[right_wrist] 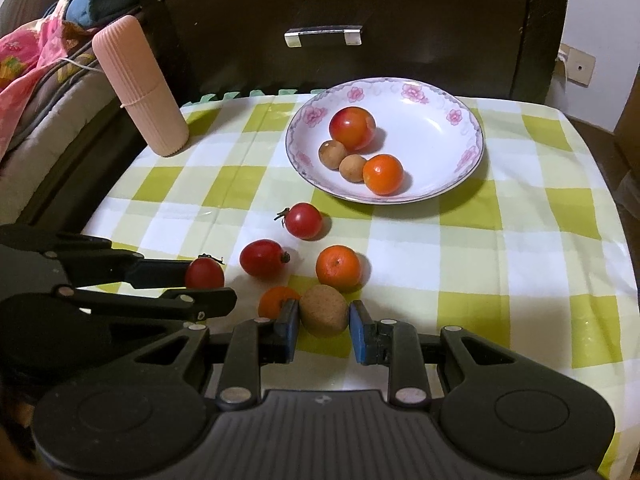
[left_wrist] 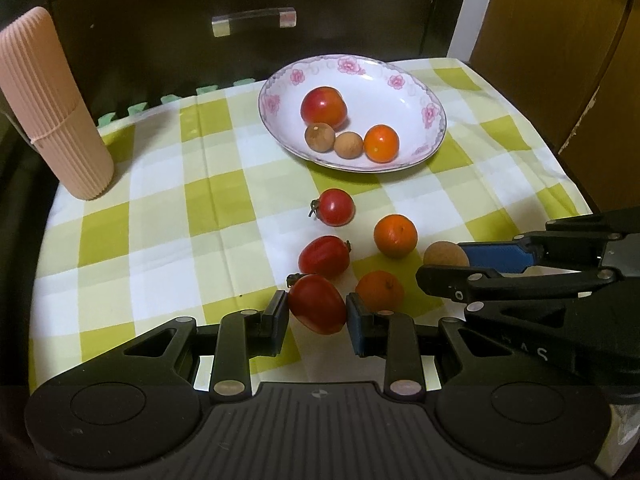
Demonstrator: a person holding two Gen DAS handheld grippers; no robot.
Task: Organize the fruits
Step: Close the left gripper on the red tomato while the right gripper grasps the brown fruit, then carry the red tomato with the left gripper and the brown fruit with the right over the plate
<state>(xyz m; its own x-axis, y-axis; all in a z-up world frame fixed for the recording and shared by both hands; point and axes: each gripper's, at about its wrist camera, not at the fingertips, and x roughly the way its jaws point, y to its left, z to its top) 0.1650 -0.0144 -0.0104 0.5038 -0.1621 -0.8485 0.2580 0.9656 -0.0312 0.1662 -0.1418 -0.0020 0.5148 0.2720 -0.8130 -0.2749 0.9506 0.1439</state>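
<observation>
Two tools: left tool [left_wrist: 317, 317] brackets a tomato [left_wrist: 317, 309]; right tool [right_wrist: 325, 322] brackets a longan [right_wrist: 324, 310]; grips uncertain.

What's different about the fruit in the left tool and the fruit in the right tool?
The tomato between the left tool pads is red, shiny and oblong; the longan between the right tool pads is tan, dull and rounder. The tomato has a stem; the longan shows none. Both are on the checked cloth.

both grippers down low, side by side

left gripper [left_wrist: 317, 312] and right gripper [right_wrist: 325, 318] each have jaws partly spread, pads barely off whatever's between.
</observation>
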